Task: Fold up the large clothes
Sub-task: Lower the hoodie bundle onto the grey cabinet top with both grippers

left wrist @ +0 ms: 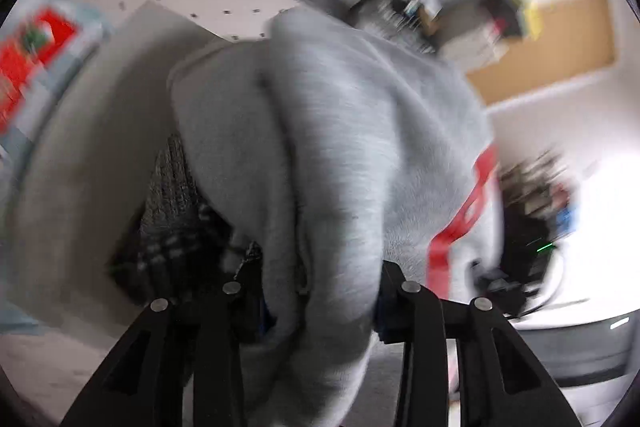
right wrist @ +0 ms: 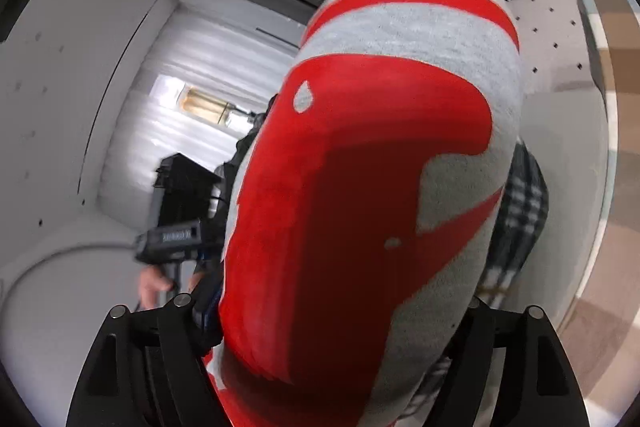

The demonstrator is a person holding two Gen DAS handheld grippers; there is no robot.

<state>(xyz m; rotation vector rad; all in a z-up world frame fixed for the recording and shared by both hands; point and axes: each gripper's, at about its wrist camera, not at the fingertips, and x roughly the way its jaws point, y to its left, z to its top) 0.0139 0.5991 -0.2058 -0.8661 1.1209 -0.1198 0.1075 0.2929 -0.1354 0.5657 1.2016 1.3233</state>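
Grippers carrying a sweatshirt, both views blurred.
Left gripper (left wrist: pixel 320 291) and right gripper (right wrist: pixel 340 311) each clamp a thick bunch of the grey-and-red sweatshirt (left wrist: pixel 352 131), hanging above the white surface (left wrist: pixel 80 155); loosened jaws could let a bunch slip, spoiling the fold.

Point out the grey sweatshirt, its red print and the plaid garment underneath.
grey sweatshirt (left wrist: pixel 340 131): left wrist view, on the bunched grey fleece.
red print (right wrist: pixel 340 187): right wrist view, on the middle of the red graphic.
plaid garment (right wrist: pixel 520 203): right wrist view, on the checked fabric.

Black tongs (left wrist: pixel 320 291) — silver pivot rivets, slotted arms, plaid clothing (right wrist: pixel 520 203)
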